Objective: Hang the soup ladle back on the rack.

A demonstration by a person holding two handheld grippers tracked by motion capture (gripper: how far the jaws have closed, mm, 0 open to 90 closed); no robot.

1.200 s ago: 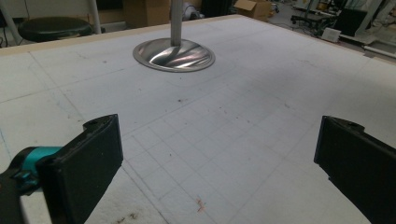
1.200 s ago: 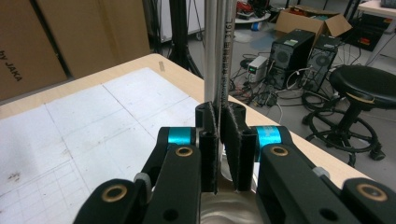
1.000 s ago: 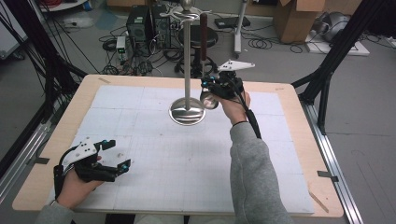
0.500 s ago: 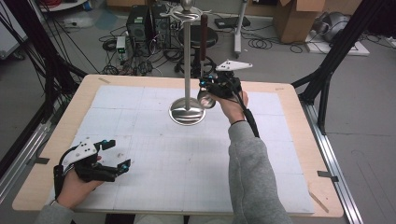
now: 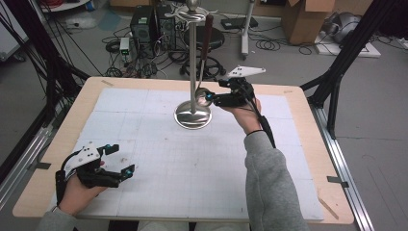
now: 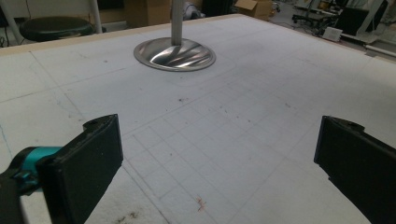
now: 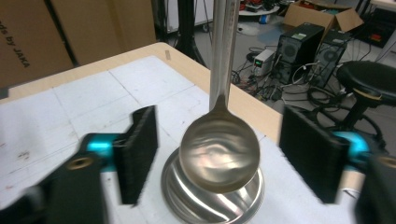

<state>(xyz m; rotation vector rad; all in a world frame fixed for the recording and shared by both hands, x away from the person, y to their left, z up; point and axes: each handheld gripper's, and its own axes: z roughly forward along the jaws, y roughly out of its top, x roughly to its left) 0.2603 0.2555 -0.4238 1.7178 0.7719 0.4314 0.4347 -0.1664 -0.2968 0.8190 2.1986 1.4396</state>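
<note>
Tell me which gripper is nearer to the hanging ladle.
Right. The right gripper has its open fingers on either side of the ladle bowl, just released. The left gripper rests far away at the table's near left corner.

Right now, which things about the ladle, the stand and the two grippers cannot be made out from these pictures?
- Ladle: in the right gripper view the top edge cuts off its handle and hook.
- Stand: in the left gripper view the top edge cuts off its pole.
- Right gripper: its fingers, which have just been opening around the bowl, are blurred.
- Left gripper: in the high view the underside of its fingers is hidden.
</note>
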